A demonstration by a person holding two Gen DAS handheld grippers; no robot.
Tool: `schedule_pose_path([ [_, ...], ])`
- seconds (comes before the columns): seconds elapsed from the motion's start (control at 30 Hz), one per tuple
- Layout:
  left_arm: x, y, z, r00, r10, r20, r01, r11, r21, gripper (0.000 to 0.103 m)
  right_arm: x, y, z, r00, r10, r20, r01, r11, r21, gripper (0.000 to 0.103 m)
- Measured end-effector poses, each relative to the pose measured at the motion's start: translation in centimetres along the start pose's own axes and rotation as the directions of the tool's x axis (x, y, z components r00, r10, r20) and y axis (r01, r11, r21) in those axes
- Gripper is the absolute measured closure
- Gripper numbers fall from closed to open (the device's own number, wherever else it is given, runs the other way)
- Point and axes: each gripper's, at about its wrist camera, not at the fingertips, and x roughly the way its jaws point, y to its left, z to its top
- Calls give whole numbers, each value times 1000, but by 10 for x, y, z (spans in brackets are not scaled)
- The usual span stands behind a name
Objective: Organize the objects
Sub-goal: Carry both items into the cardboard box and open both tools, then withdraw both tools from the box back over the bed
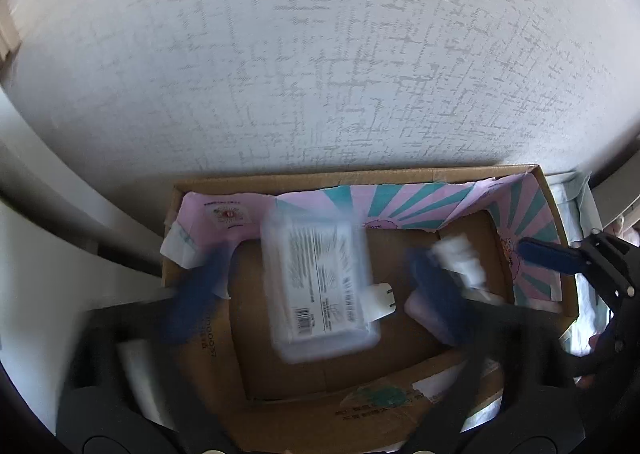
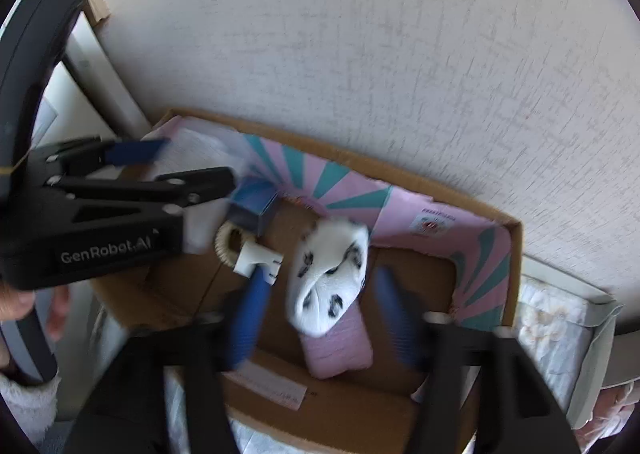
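An open cardboard box [image 1: 360, 174] with pink and teal inner flaps stands against a wall. Over it my left gripper [image 1: 316, 258] is open; a blurred clear plastic case [image 1: 320, 282] with a printed label is between its blue fingers [image 1: 192, 294], with a gap on each side. My right gripper [image 2: 322, 274] is also open around a white sock with black marks [image 2: 328, 274], which rests on a pink pad [image 2: 340, 346] without touching either pad. In the right wrist view my left gripper [image 2: 198, 162] reaches in from the left.
In the box lie a small blue carton [image 2: 256, 202], a woven ring [image 2: 226, 242] and a white plastic piece [image 2: 256, 254]. A textured white wall [image 1: 320, 54] rises behind. Flowered bedding [image 2: 552, 334] lies to the right. A person's hand [image 2: 24, 306] holds the left gripper.
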Motion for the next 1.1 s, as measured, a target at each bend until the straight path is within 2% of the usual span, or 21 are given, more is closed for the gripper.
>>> schedule_pose_path([
  [0.03, -1, -3, 1, 1000, -14, 12, 14, 1000, 3, 0, 1, 0, -2, 1000, 12, -15, -12, 1000, -3, 1],
  [0.07, 1, -3, 1, 1000, -22, 12, 22, 1000, 5, 0, 1, -1, -4, 1000, 18, -23, -18, 1000, -7, 0],
  [0.27, 6, -12, 1, 999, -35, 6, 35, 999, 7, 0, -2, -2, -19, 1000, 20, -19, -20, 1000, 1, 0],
  [0.37, 3, -6, 3, 999, -39, 6, 39, 999, 4, 0, -3, -9, -15, 999, 35, -4, -35, 999, 4, 0],
  [0.47, -9, 1, -3, 999, -43, 6, 43, 999, 5, 0, -5, -10, -16, 999, 52, 12, -52, 999, 12, 0],
  [0.67, -34, 9, -4, 998, -55, 17, 55, 999, 1, 0, -17, 1, -18, 999, 16, 39, -17, 999, 36, 0],
  [0.87, -62, 5, -4, 997, -41, 66, 41, 999, -1, 0, -45, -4, -16, 996, -19, 89, 12, 997, 76, 0],
  [1.03, -99, 1, -11, 992, -41, 119, 44, 999, -27, 0, -86, -10, -22, 983, -91, 158, 71, 989, 127, 0],
  [1.1, -116, -3, -16, 989, -40, 144, 45, 999, -31, 0, -101, -15, -26, 979, -95, 179, 66, 984, 162, 0],
])
